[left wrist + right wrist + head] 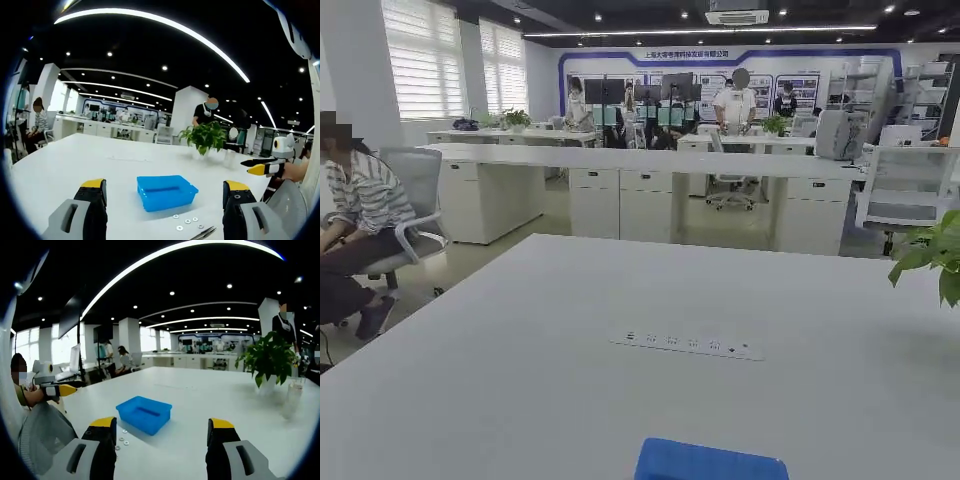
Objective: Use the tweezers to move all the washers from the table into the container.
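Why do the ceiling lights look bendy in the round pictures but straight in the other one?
Left gripper view: the fisheye lens bends the light strip into an arc; right gripper view: the same curving; head view: the strip looks straight, with little distortion.

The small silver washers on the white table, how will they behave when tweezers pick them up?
The small silver washers lie flat on the smooth white table, so they will probably slide before an edge lifts. They look thin and light, likely easy to flick away. Lying flat, they seem unlikely to roll.

Washers beside container on table
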Demonstrator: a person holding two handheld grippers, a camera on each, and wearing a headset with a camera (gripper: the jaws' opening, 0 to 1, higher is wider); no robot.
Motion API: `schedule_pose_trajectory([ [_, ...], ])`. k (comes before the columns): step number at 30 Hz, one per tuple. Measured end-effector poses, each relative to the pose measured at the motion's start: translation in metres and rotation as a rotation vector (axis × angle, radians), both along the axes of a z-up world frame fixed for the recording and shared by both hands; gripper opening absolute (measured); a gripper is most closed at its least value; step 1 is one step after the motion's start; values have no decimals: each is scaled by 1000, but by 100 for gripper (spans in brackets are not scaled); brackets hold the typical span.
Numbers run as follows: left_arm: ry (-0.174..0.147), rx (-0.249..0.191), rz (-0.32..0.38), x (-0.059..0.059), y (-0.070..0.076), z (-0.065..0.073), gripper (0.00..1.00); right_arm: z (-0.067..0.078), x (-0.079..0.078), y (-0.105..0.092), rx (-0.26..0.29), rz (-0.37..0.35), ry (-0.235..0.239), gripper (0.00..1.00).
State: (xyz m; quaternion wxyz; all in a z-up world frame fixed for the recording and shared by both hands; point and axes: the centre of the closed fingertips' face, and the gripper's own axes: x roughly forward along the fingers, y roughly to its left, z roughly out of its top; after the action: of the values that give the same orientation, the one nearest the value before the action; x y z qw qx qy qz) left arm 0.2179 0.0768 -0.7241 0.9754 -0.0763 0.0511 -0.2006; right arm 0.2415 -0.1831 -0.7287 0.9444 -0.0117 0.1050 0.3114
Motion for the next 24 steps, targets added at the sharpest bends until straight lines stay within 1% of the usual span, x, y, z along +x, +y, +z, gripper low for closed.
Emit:
schedule_pose_trajectory([
  [2, -10, 3, 4, 0, 1, 2, 98, 0, 0, 0, 0, -1, -1, 71],
  [4, -11, 0, 9, 0, 2, 2, 98, 0, 0, -1, 0, -1, -1, 71],
  [6, 0, -9, 4, 0, 1, 1, 98, 0, 1, -2, 0, -1, -1, 71],
  [8, 0, 2, 3, 0, 1, 0, 98, 0, 1, -1, 1, 0, -1, 71],
  [14, 3, -2, 1, 0, 1, -1, 98, -1, 1, -1, 1, -2, 0, 71],
  [24, 8, 15, 1, 0, 1, -2, 97, -3, 2, -3, -3, 1, 1, 70],
])
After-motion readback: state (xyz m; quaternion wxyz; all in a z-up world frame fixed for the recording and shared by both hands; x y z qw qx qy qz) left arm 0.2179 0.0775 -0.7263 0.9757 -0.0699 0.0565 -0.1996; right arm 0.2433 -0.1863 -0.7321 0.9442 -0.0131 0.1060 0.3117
